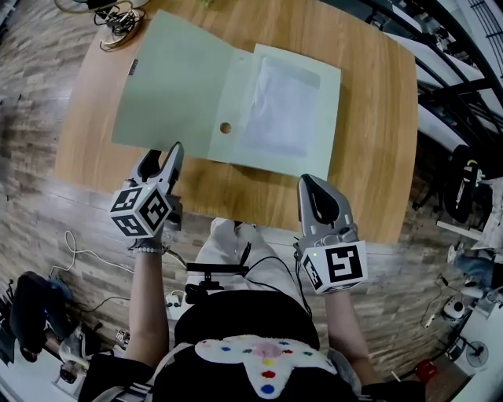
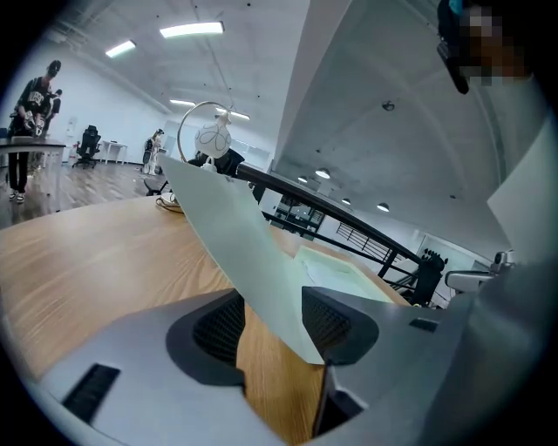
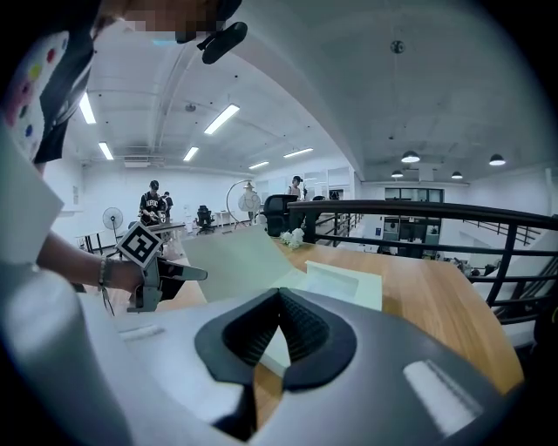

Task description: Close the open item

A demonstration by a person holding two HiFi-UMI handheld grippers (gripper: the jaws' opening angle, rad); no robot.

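Note:
A pale green folder lies open on the wooden table, its left cover raised and a white sheet in its right half. My left gripper stands open at the cover's near corner. In the left gripper view the cover slants up between the spread jaws of that gripper, with a gap beside it. My right gripper is shut and empty over the table's front edge, below the folder's right half. The right gripper view shows its closed jaws facing the folder.
A bundle of cables sits at the table's far left corner. The table's front edge runs just under both grippers. A black railing lines the far side. People stand far off in the hall.

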